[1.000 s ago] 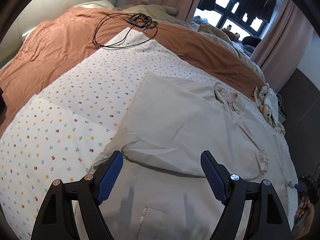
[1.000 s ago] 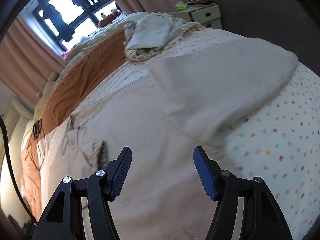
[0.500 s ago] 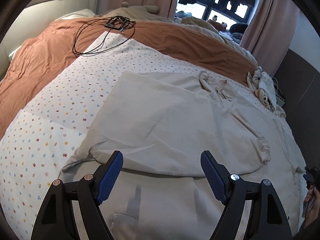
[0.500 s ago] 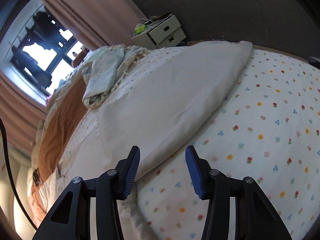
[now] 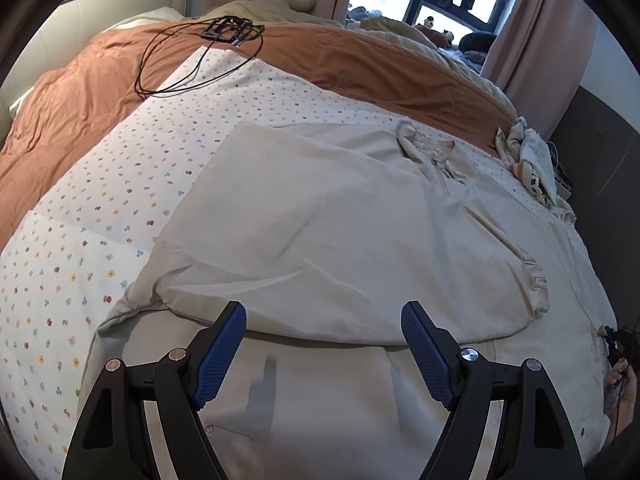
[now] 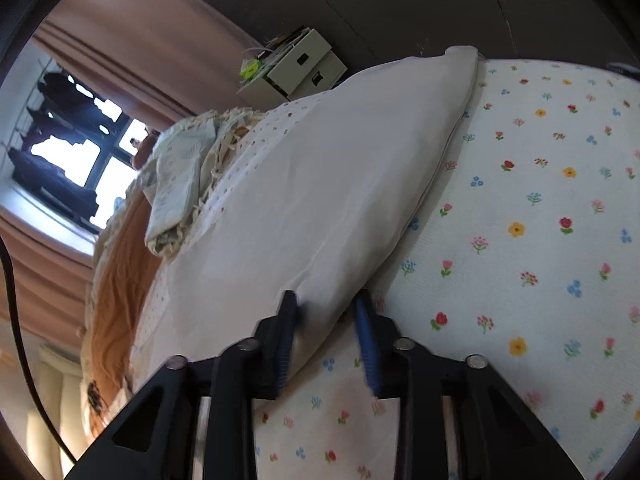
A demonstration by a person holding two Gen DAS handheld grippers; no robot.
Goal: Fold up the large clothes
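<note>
A large beige garment [image 5: 340, 216] lies spread on the bed, one part folded across its body, with the collar [image 5: 424, 148] at the far side. My left gripper [image 5: 324, 320] hovers open just above the folded part's near edge, nothing between its blue pads [image 5: 224, 344]. In the right wrist view the same garment [image 6: 320, 184] forms a thick fold on the flowered sheet. My right gripper [image 6: 326, 312] is closing on that fold's near edge, with the cloth pinched between its pads. A hand [image 5: 618, 380] shows at the left wrist view's right edge.
The bed carries a white flowered sheet [image 5: 80, 216] and an orange blanket [image 5: 72, 92] with a black cable [image 5: 200, 52] on it. A crumpled cloth pile [image 5: 532, 160] sits at the far right. A white nightstand [image 6: 304, 64] stands by the dark wall, pink curtains beyond.
My right gripper swung right and down to the garment's folded edge and narrowed its jaws around it. The left gripper drifted a little toward the garment, still open.
</note>
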